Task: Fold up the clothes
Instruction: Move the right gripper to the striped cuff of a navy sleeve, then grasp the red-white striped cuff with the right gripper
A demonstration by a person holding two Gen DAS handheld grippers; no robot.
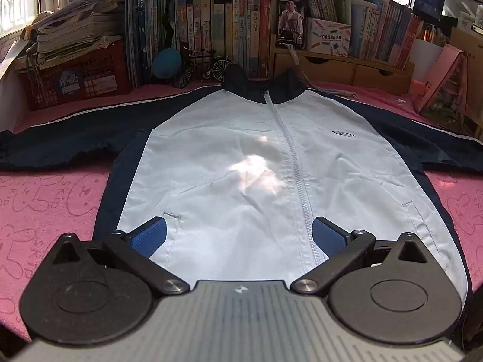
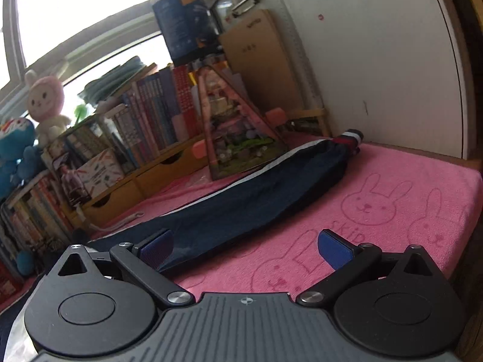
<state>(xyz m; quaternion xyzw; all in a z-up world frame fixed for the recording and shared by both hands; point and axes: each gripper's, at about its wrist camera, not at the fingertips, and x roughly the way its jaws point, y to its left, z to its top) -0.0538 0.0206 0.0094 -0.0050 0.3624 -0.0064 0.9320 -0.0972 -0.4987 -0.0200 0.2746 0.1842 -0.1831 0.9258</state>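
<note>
A light-blue and navy zip-front jacket (image 1: 241, 157) lies flat, front up, on a pink towel printed with rabbit outlines (image 1: 45, 199). Its zipper (image 1: 294, 163) is closed and runs from the dark collar at the far side down to the hem at the near edge. Both navy sleeves spread out sideways toward the towel's left and right edges. The left gripper (image 1: 238, 235) hovers over the hem, its blue-padded fingers (image 1: 149, 236) spread wide apart with nothing between them. Along the far edge stand a row of upright books (image 1: 229, 30), a red plastic crate stacked with papers (image 1: 75, 75) and a small model bicycle (image 1: 200, 66).
</note>
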